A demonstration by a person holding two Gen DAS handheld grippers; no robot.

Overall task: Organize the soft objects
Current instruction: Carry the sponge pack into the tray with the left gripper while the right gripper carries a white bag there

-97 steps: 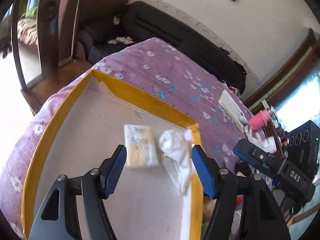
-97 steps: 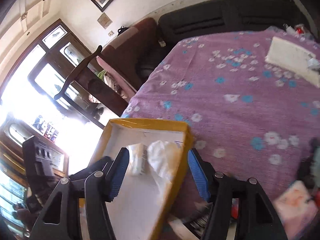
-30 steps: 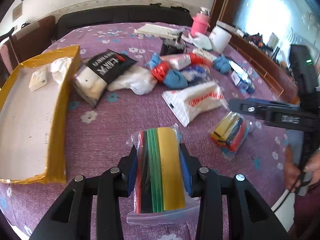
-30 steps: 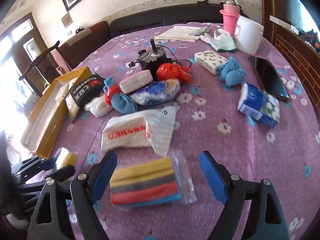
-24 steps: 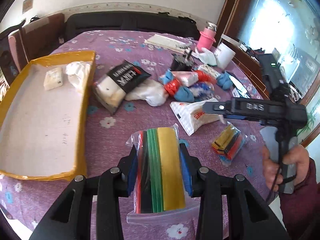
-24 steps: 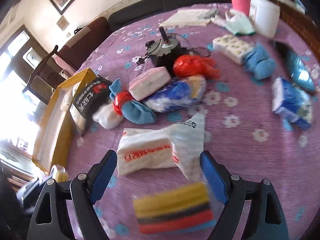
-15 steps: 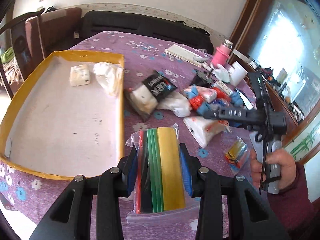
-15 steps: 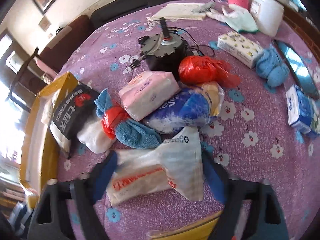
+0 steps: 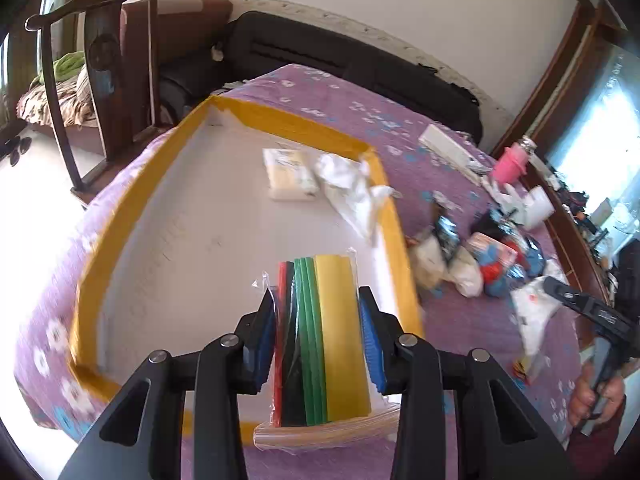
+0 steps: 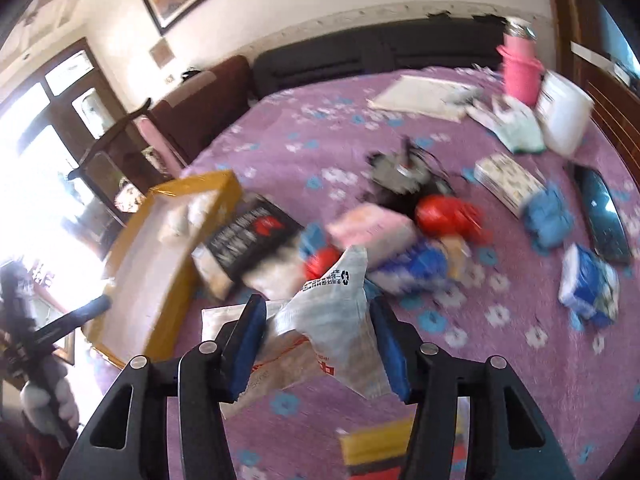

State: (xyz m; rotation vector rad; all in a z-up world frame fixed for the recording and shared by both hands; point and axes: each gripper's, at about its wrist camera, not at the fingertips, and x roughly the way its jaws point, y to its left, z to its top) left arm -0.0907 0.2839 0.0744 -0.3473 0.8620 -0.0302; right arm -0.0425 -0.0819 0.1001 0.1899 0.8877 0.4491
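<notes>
My left gripper (image 9: 318,340) is shut on a clear bag of coloured sponge cloths (image 9: 326,336), yellow, green, black and red, held over the near right part of the yellow-rimmed box (image 9: 120,216). The box holds a pale tissue pack (image 9: 290,174) and a crumpled white cloth (image 9: 352,196). My right gripper (image 10: 320,344) is shut on a white plastic bag with red print (image 10: 320,340), lifted off the purple cloth. The box also shows in the right wrist view (image 10: 176,280) at the left.
A pile of soft packs lies mid-table: black pack (image 10: 248,240), pink pack (image 10: 372,228), red bag (image 10: 448,210), blue cloth (image 10: 548,208), blue tissue pack (image 10: 588,284). A second sponge bag (image 10: 376,452) lies near. A motor (image 10: 400,172), phone (image 10: 602,208), pink bottle (image 10: 520,68) stand farther back.
My left gripper has carried the sponge bag left, over the box. My right gripper has moved down onto the white printed bag, closed on it and lifted it.
</notes>
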